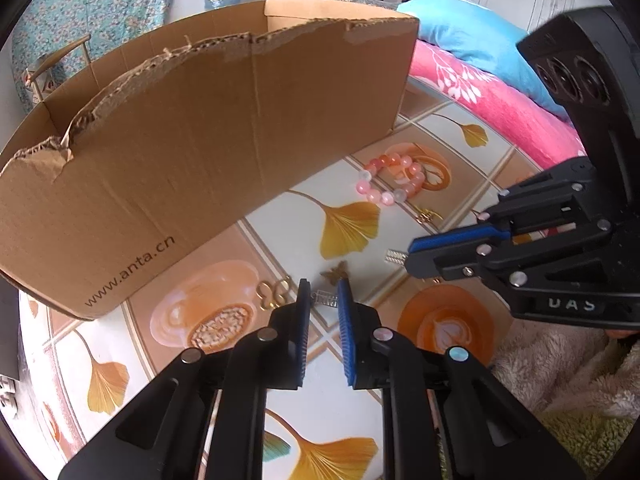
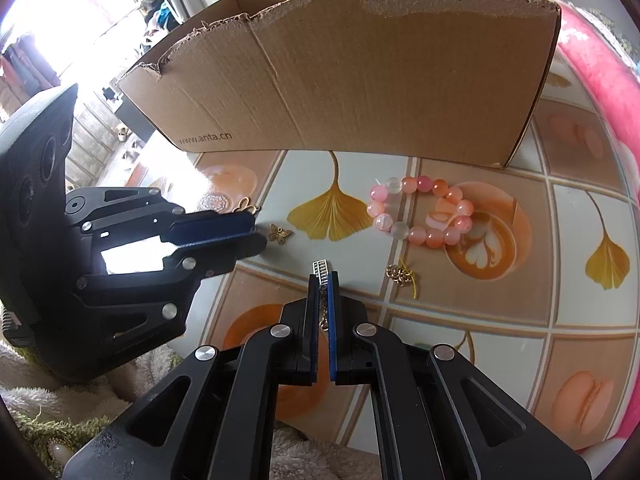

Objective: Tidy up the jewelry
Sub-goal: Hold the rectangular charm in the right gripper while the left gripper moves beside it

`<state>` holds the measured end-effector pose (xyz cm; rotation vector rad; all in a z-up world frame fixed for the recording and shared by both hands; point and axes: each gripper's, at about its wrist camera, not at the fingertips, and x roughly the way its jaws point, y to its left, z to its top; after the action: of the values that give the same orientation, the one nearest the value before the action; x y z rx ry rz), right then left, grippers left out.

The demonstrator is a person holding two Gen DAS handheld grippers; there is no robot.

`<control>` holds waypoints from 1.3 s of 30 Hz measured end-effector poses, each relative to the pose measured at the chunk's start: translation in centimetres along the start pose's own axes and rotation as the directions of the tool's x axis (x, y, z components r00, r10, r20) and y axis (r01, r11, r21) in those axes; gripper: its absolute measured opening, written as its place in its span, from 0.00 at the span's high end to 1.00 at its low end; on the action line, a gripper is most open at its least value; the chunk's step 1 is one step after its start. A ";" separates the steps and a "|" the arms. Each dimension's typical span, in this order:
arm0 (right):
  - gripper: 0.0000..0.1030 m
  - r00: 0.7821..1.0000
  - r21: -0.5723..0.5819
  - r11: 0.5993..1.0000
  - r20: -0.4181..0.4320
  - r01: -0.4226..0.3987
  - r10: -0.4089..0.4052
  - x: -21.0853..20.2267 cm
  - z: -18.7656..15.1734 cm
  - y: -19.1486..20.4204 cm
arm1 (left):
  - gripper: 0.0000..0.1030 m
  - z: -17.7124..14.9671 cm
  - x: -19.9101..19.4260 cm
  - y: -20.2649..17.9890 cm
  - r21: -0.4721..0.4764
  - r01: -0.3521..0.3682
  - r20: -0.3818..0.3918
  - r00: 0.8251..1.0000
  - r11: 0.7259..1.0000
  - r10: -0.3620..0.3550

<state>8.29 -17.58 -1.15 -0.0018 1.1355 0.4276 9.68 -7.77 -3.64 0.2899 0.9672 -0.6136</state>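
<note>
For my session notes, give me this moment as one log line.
right gripper: shut on silver ladder charm | left gripper: open, holds nothing | bead bracelet: on table | cardboard box: behind

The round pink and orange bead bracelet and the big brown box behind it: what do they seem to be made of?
The round pink and orange bead bracelet looks like polished stone or glass: its beads are glossy and partly translucent, with some milky white ones; I cannot tell which. The big brown box is matte corrugated cardboard: its torn top edge shows the fluted layer.
</note>
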 end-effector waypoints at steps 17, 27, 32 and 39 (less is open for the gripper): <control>0.99 1.000 0.019 1.000 -0.013 -0.002 0.002 0.1 0.1 0.0 | 0.96 -0.9 -1.1 -0.5 -0.006 0.027 -0.002 1.000 1.000 -0.027; 0.99 1.000 0.020 1.000 -0.015 0.010 -0.010 0.4 0.1 0.5 | 0.83 -1.0 -1.1 -0.6 0.019 0.043 -0.006 0.999 0.999 -0.043; 0.99 1.000 0.022 1.000 -0.016 0.009 -0.008 0.6 0.1 0.6 | 0.83 -1.2 -0.8 -0.7 0.028 0.039 -0.020 0.999 0.999 -0.038; 0.99 1.000 0.028 1.000 -0.013 0.004 -0.004 0.8 0.1 0.5 | 0.84 -0.9 -0.6 -1.4 0.083 0.001 -0.030 1.000 0.997 0.002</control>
<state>8.50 -16.83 -1.65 0.0175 1.1543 0.4084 7.92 -8.24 -3.57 0.3740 0.9717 -0.6518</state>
